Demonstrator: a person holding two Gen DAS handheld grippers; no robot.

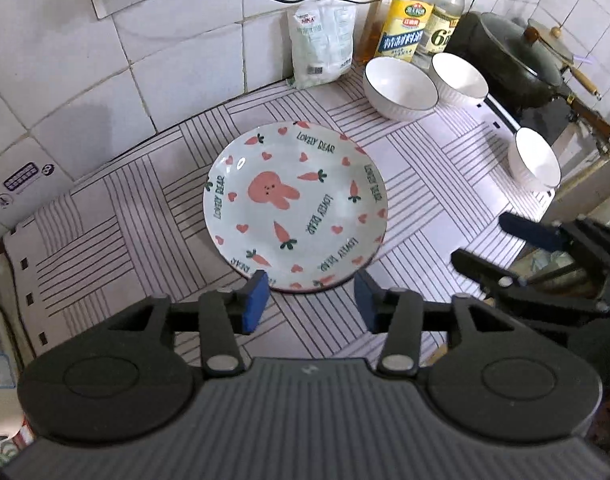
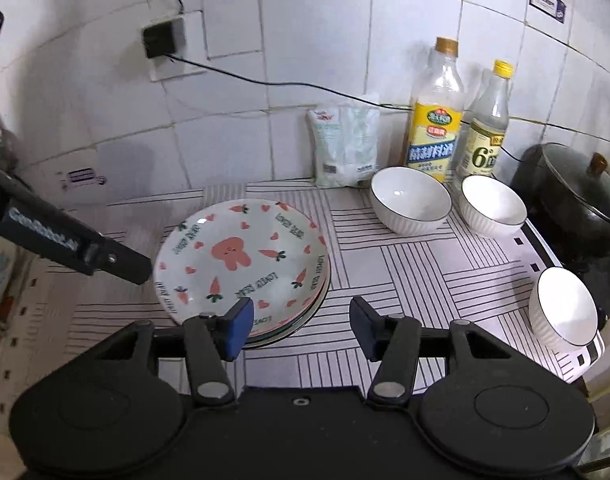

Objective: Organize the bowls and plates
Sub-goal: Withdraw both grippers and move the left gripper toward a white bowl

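Note:
A stack of plates with a pink rabbit and carrot print [image 1: 295, 206] lies on the striped mat; it also shows in the right wrist view [image 2: 241, 264]. Three white bowls stand apart: a large one [image 1: 401, 88] [image 2: 411, 200], a second beside it [image 1: 459, 78] [image 2: 493, 205], and a third near the mat's right edge [image 1: 535, 162] [image 2: 563, 308]. My left gripper [image 1: 311, 300] is open and empty just in front of the plates. My right gripper [image 2: 301, 328] is open and empty at the plates' near right rim; it also shows in the left wrist view [image 1: 485, 246].
Two bottles [image 2: 437, 116] [image 2: 487, 128] and a white pouch [image 2: 345, 144] stand against the tiled wall. A dark lidded pot [image 2: 577, 196] sits on the stove at the right. A black cable [image 2: 265, 80] runs from a wall socket [image 2: 161, 40].

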